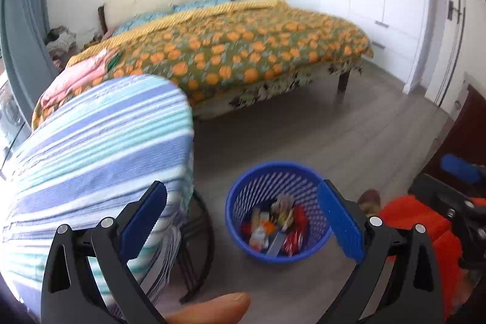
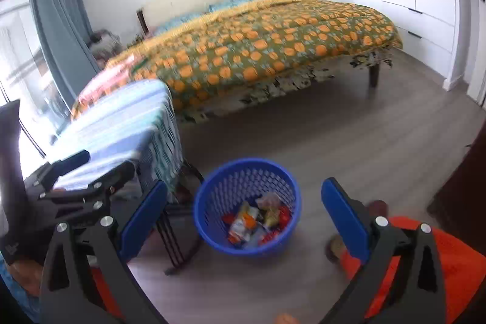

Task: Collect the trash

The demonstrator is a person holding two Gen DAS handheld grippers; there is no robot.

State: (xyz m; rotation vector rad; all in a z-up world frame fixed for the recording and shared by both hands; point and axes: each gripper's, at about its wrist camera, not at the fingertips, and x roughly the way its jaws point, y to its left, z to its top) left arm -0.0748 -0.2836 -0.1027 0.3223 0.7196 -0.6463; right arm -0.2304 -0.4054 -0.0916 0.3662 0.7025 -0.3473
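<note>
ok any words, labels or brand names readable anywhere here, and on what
None can be read.
Wrappers in the blue basket: colourful print, too small and blurred to read.
Bed cover and striped cloth: patterns only, no text.

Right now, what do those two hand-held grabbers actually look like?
Each is a black plastic frame with triangular cut-outs and silver rivets. The left gripper and right gripper both carry two flat fingers faced with ribbed blue pads. No cables show.
</note>
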